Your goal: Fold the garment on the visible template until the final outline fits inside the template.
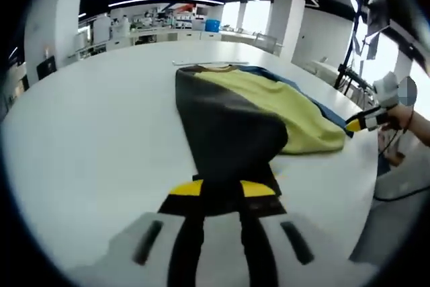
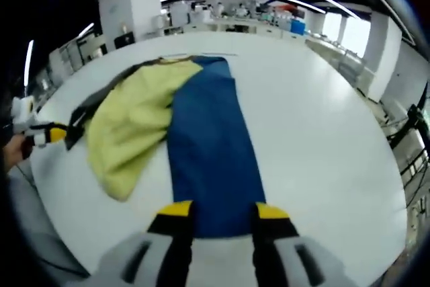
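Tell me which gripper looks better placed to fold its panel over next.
Probably left. The left gripper appears shut on the dark panel, ready to lift. The right gripper has open jaws straddling the blue panel edge, not clamped.

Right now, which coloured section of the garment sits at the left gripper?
The black section: its end reaches the left gripper. The blue section runs to the right gripper, and the yellow section lies between them.

Bare table (image 2: 322, 139) lies open all around the garment (image 2: 201, 139), the only obstacle.
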